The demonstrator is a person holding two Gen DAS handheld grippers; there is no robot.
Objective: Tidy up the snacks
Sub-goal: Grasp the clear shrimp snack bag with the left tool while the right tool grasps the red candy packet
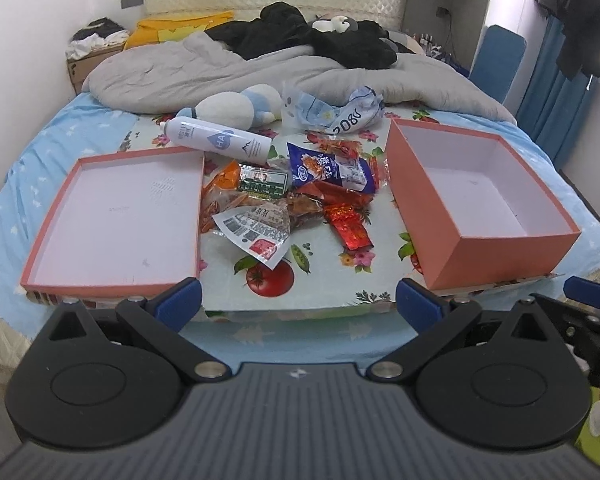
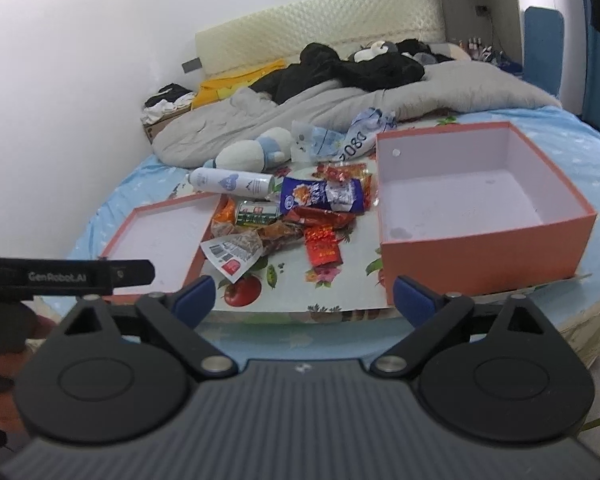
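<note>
Both grippers [image 1: 298, 296] [image 2: 304, 300] wide, empty

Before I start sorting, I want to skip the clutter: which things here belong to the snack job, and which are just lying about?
For the job:
- snack packets heaped on the mat
- deep pink box, empty
- shallow pink lid, empty

Lying about:
- white spray bottle
- plush toy
- crumpled plastic bag
- grey duvet
- black clothes
</note>
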